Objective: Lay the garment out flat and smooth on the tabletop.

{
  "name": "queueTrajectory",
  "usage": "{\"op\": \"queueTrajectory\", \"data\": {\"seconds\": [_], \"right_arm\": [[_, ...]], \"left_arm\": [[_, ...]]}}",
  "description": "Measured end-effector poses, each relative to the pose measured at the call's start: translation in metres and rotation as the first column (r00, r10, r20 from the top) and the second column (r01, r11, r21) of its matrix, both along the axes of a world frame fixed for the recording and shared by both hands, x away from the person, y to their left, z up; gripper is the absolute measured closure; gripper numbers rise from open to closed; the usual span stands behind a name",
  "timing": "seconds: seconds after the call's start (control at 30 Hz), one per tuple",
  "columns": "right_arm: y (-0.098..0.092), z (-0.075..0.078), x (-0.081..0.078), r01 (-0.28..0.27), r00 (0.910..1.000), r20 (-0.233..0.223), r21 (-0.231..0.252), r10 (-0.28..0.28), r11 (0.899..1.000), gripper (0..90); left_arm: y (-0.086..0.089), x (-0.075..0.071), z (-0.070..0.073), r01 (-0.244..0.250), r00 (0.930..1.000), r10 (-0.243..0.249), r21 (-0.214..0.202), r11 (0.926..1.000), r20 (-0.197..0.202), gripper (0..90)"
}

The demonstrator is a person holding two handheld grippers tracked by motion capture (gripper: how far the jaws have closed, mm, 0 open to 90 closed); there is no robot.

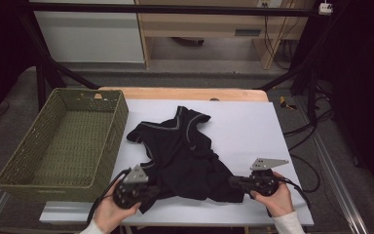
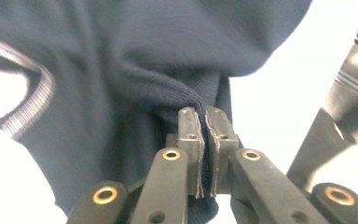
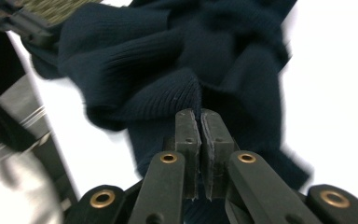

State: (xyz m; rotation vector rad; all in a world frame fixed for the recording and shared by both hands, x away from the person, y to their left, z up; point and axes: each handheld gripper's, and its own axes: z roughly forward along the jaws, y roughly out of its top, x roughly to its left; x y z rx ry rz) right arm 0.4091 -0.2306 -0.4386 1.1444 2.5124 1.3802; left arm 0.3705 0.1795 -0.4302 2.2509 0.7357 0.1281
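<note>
Crumpled near the middle of the white sheet (image 1: pixel 243 126), closer to its near edge: black shirt (image 1: pixel 182 156), collar toward the far edge. Clamped on a fold of its hem near the near-left corner: left gripper (image 1: pixel 152 189), jaws pinched tight on the cloth. Clamped likewise on the hem toward the near-right: right gripper (image 1: pixel 234 183). Just off the left edge: green woven basket (image 1: pixel 63 146).

Shirt (image 1: pixel 182 156): near hem bunched, its corners covered by the left claw (image 1: pixel 148 191) and right claw (image 1: pixel 236 183). In both gripper views the cloth runs off the frame edges; right gripper view blurred. Basket (image 1: pixel 24 183) hides the worktop's (image 1: pixel 253 126) left edge. Forearms cut off at bottom.
</note>
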Motion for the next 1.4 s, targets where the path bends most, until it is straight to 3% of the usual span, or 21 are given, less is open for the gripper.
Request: {"op": "queueTrajectory", "data": {"seconds": [0.1, 0.13, 0.27, 0.33, 0.4, 0.5, 0.6, 0.67, 0.77, 0.83, 0.87, 0.93, 1.0, 1.1, 1.13, 1.2, 1.27, 1.33, 1.4], "right_arm": [[-0.001, -0.002, -0.017, -0.005, 1.0, -0.008, -0.029, 0.005, 1.0, 66.9], [-0.001, -0.002, -0.021, 0.003, 1.0, 0.004, -0.036, -0.002, 0.999, 61.8], [0.0, 0.005, -0.013, 0.045, 0.9969, 0.065, -0.025, -0.043, 0.999, 47.2], [0.003, 0.007, 0.003, 0.084, 0.9928, 0.088, -0.025, -0.081, 0.996, 41.9], [0.007, 0.006, 0.019, 0.115, 0.9881, 0.107, -0.035, -0.11, 0.993, 41.3], [0.015, -0.003, 0.045, 0.155, 0.9832, 0.107, -0.062, -0.148, 0.986, 41.1], [0.023, -0.016, 0.064, 0.156, 0.9858, 0.079, -0.111, -0.148, 0.981, 41.6], [0.028, -0.025, 0.074, 0.158, 0.987, 0.055, -0.146, -0.151, 0.977, 42.2], [0.034, -0.036, 0.083, 0.152, 0.9884, 0.018, -0.171, -0.151, 0.974, 46.2], [0.036, -0.038, 0.083, 0.143, 0.9898, 0.027, -0.176, -0.14, 0.974, 54.6], [0.037, -0.038, 0.082, 0.139, 0.9903, 0.017, -0.171, -0.138, 0.975, 63.6], [0.037, -0.036, 0.08, 0.113, 0.9919, -0.04, -0.161, -0.121, 0.981, 81.7], [0.036, -0.034, 0.079, 0.115, 0.9914, -0.043, -0.172, -0.124, 0.978, 87.1], [0.03, -0.027, 0.079, 0.143, 0.987, -0.044, -0.197, -0.154, 0.97, 87.7], [0.027, -0.024, 0.079, 0.158, 0.9847, -0.042, -0.203, -0.169, 0.966, 87.7], [0.019, -0.018, 0.077, 0.181, 0.981, -0.038, -0.177, -0.19, 0.968, 87.8], [0.007, -0.014, 0.076, 0.222, 0.9732, -0.022, -0.166, -0.229, 0.961, 87.8], [-0.006, -0.011, 0.074, 0.271, 0.9618, 0.009, -0.176, -0.274, 0.946, 87.9], [-0.02, -0.009, 0.073, 0.315, 0.9485, 0.022, -0.169, -0.316, 0.934, 87.9]], "left_arm": [[0.014, -0.02, -0.007, 0.01, 0.9997, -0.01, -0.025, 0.9996, 0.021, 83.9], [0.017, -0.021, -0.008, 0.001, 0.9999, 0.0, -0.03, 0.9996, 0.015, 80.2], [0.02, -0.012, 0.0, -0.069, 0.9946, 0.074, -0.07, 0.9952, 0.072, 58.1], [0.018, -0.001, 0.005, -0.118, 0.9874, 0.125, -0.076, 0.9901, 0.097, 43.9], [0.016, 0.015, 0.006, -0.18, 0.9771, 0.187, -0.068, 0.9812, 0.102, 38.3], [0.015, 0.038, -0.002, -0.288, 0.9544, 0.291, -0.049, 0.9565, 0.068, 32.7], [0.009, 0.051, -0.017, -0.334, 0.9411, 0.333, 0.015, 0.9424, 0.061, 33.4], [0.005, 0.054, -0.025, -0.336, 0.9406, 0.332, 0.048, 0.9408, 0.073, 33.8], [0.004, 0.059, -0.036, -0.35, 0.9356, 0.343, 0.092, 0.9322, 0.084, 36.0], [0.007, 0.061, -0.041, -0.358, 0.9336, 0.353, 0.106, 0.9278, 0.065, 37.0], [0.008, 0.062, -0.043, -0.363, 0.9317, 0.359, 0.093, 0.9272, 0.052, 37.6], [0.01, 0.061, -0.043, -0.375, 0.9271, 0.372, 0.083, 0.9234, 0.046, 39.5], [0.008, 0.059, -0.042, -0.38, 0.9248, 0.378, 0.104, 0.9189, 0.046, 40.5], [0.006, 0.055, -0.038, -0.369, 0.9291, 0.369, 0.134, 0.9198, 0.025, 48.3], [0.006, 0.054, -0.037, -0.361, 0.9319, 0.363, 0.139, 0.9222, 0.012, 57.3], [0.007, 0.053, -0.035, -0.333, 0.9405, 0.339, 0.138, 0.9327, -0.021, 72.6], [0.007, 0.055, -0.033, -0.306, 0.9491, 0.313, 0.148, 0.9404, -0.03, 79.9], [0.004, 0.058, -0.031, -0.298, 0.952, 0.305, 0.166, 0.94, -0.021, 81.9], [0.003, 0.064, -0.026, -0.313, 0.9491, 0.314, 0.184, 0.9317, 0.024, 82.5]]}}
